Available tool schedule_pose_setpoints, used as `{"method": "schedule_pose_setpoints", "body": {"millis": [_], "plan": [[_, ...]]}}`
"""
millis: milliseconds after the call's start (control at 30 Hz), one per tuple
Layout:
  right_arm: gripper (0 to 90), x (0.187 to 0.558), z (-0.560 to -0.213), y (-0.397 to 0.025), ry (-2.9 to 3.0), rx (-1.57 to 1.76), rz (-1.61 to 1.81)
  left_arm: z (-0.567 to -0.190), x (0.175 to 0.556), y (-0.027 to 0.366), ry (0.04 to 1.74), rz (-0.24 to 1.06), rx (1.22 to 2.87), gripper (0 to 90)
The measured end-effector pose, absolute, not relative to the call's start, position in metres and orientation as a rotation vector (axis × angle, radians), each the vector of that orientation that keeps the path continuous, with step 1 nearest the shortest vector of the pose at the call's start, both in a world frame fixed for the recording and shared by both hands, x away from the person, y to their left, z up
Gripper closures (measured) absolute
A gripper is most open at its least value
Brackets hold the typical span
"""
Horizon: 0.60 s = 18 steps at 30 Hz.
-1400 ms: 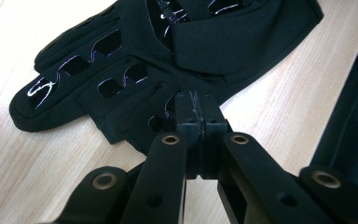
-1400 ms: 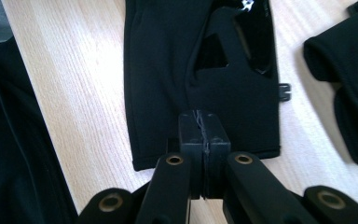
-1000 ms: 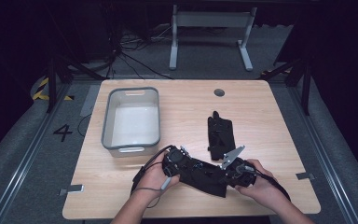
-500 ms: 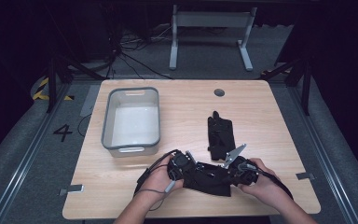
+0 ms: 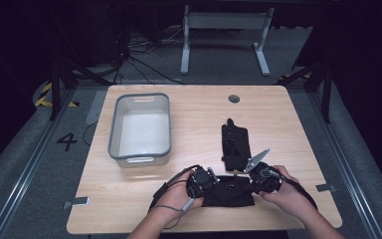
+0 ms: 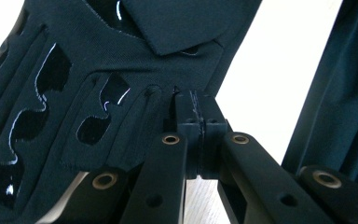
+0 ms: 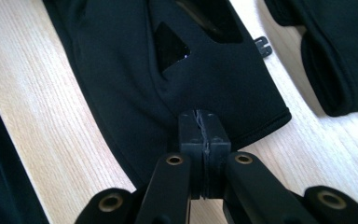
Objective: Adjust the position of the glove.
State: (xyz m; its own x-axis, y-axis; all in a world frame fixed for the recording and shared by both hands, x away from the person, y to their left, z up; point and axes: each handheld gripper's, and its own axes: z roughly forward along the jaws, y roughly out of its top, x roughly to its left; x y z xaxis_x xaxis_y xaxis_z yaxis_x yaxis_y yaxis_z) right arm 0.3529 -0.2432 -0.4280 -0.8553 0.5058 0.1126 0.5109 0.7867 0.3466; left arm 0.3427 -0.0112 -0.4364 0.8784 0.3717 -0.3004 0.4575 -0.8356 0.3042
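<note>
A black glove [image 5: 227, 191] lies stretched flat near the table's front edge, held at both ends. My left gripper [image 5: 209, 185] is shut on its finger end; in the left gripper view the jaws [image 6: 198, 119] pinch the fabric beside glossy grip patches [image 6: 98, 126]. My right gripper [image 5: 253, 186] is shut on the opposite end; in the right gripper view the jaws [image 7: 203, 128] clamp the glove's cuff edge [image 7: 261, 121]. A second black glove [image 5: 236, 144] lies flat just beyond, also at the upper right of the right gripper view [image 7: 335, 56].
A grey bin [image 5: 114, 130] with a white inside stands at the left middle of the wooden table [image 5: 288, 124]. A round cable hole [image 5: 234, 98] sits near the far edge. Metal desk legs and cables are on the floor behind.
The held glove has swung from a slanted line to lie level along the front edge. Both hands have drawn nearer to the person, the left one moving right.
</note>
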Motion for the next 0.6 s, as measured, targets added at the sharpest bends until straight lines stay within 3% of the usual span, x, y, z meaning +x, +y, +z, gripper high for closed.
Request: {"method": "schedule_pose_setpoints", "body": {"millis": [600], "plan": [[89.9,0.351,-0.42,-0.247,-2.977,-0.875,-0.626,-0.412,0.34,0.0,0.598,-0.268,2.594,85.4]]}}
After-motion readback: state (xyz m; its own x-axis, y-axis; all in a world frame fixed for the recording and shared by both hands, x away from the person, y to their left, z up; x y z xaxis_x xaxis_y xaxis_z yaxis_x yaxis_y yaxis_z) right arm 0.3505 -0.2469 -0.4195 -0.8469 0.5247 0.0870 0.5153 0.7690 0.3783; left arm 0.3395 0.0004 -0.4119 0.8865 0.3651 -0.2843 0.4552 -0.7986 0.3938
